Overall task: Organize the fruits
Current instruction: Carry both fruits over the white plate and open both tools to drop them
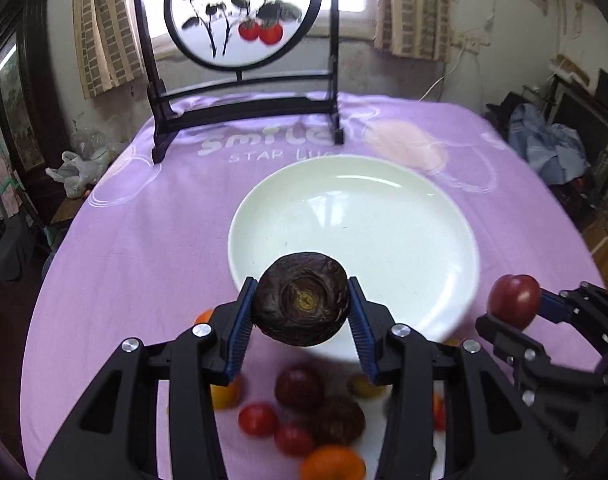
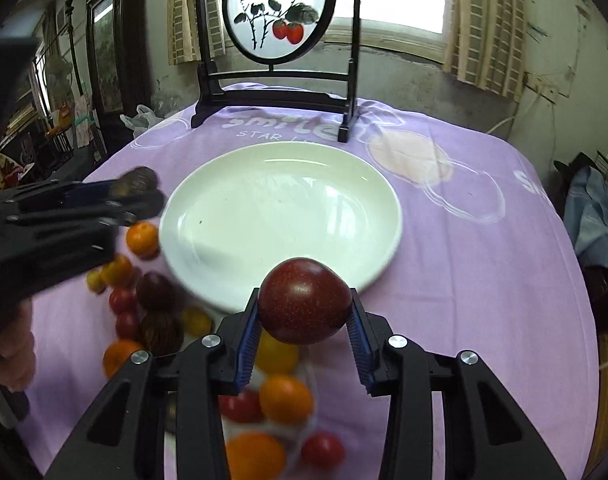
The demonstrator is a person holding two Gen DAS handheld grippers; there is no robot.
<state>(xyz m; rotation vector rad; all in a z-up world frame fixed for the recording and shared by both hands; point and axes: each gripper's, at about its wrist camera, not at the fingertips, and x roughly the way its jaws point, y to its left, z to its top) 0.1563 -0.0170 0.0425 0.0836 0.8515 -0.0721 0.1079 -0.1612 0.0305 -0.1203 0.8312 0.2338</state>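
A lilac-clothed desk (image 1: 144,240) carries an empty white plate (image 1: 384,208) at centre; loose fruits (image 2: 280,396), perhaps tomatoes and oranges, lie at its seven o'clock; left gripper (image 1: 302,312) fingers clamp a wrinkled dark fruit (image 1: 302,304); right gripper (image 2: 304,312) fingers clamp a red plum (image 2: 304,300) above the plate's near rim.

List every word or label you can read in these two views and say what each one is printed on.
"smile": white lettering on the purple tablecloth, behind the white plate; the last letter is partly hidden by the screen's foot.
"STAR L…": smaller white line beneath it, cut off by the plate's rim.
"S…": start of another print at the cloth's right edge, unreadable.
Black brush characters on the round painted screen: too small to read.
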